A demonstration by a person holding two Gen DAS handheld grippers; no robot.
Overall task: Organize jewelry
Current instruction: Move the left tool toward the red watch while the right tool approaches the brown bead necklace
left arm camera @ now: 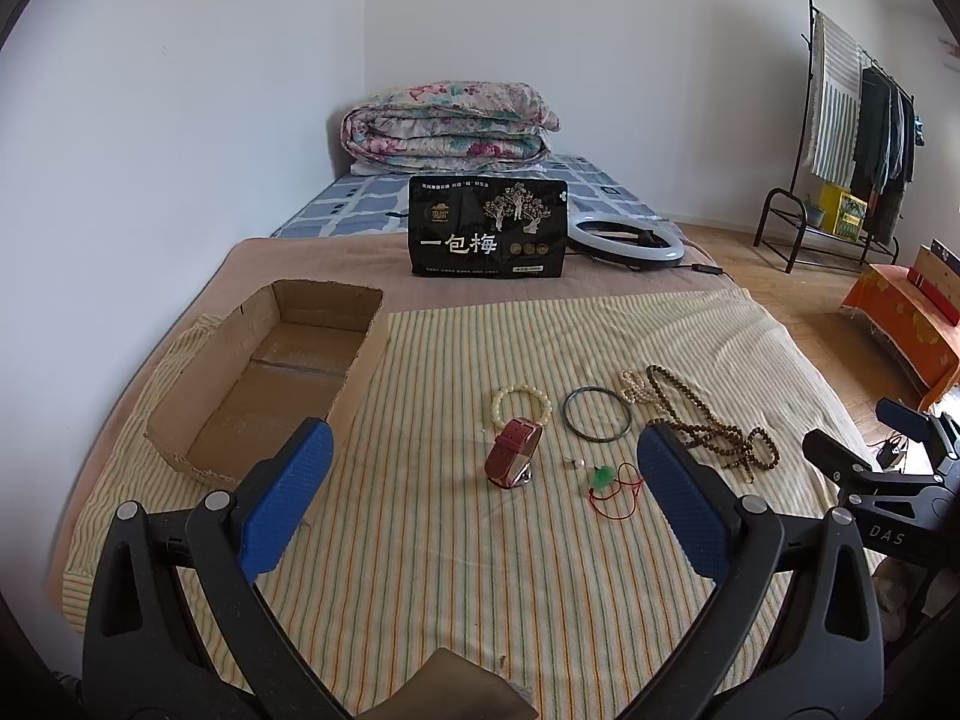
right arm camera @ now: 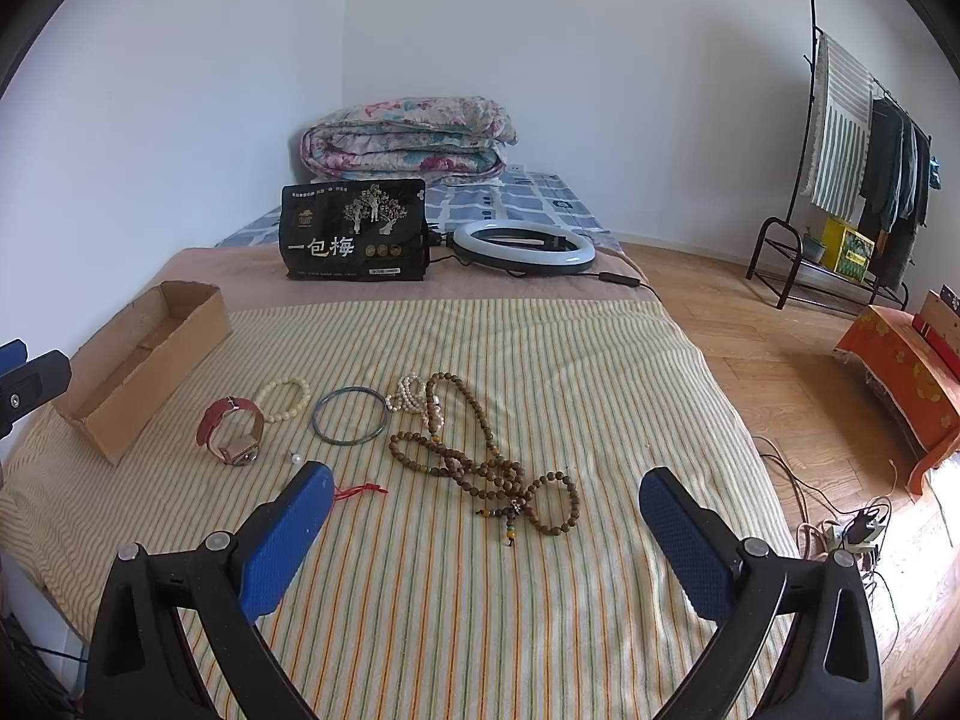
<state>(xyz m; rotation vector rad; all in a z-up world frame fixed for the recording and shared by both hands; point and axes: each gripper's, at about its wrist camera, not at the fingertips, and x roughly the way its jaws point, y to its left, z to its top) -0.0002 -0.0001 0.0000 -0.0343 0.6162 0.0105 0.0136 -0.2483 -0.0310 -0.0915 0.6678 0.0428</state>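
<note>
Jewelry lies on a striped cloth [left arm camera: 480, 540]: a red-strap watch [left arm camera: 512, 461], a cream bead bracelet [left arm camera: 521, 403], a dark bangle [left arm camera: 597, 413], a pearl bracelet [left arm camera: 636, 387], a long brown bead necklace [left arm camera: 714, 423], a small pearl stud [left arm camera: 575, 463] and a green pendant on red cord [left arm camera: 606, 480]. An open cardboard box [left arm camera: 276, 372] stands to the left. My left gripper [left arm camera: 486, 504] is open and empty, above the cloth before the watch. My right gripper [right arm camera: 486, 516] is open and empty, near the brown necklace [right arm camera: 480, 462]. The watch [right arm camera: 231, 429] and box [right arm camera: 144, 360] lie to its left.
A black snack bag [left arm camera: 487, 227] and a ring light [left arm camera: 624, 238] stand behind the cloth, with a folded quilt [left arm camera: 447, 126] further back. A clothes rack [left arm camera: 852, 138] and an orange stool [left arm camera: 900, 324] stand on the wooden floor at right. Cables and a power strip [right arm camera: 852, 531] lie by the bed.
</note>
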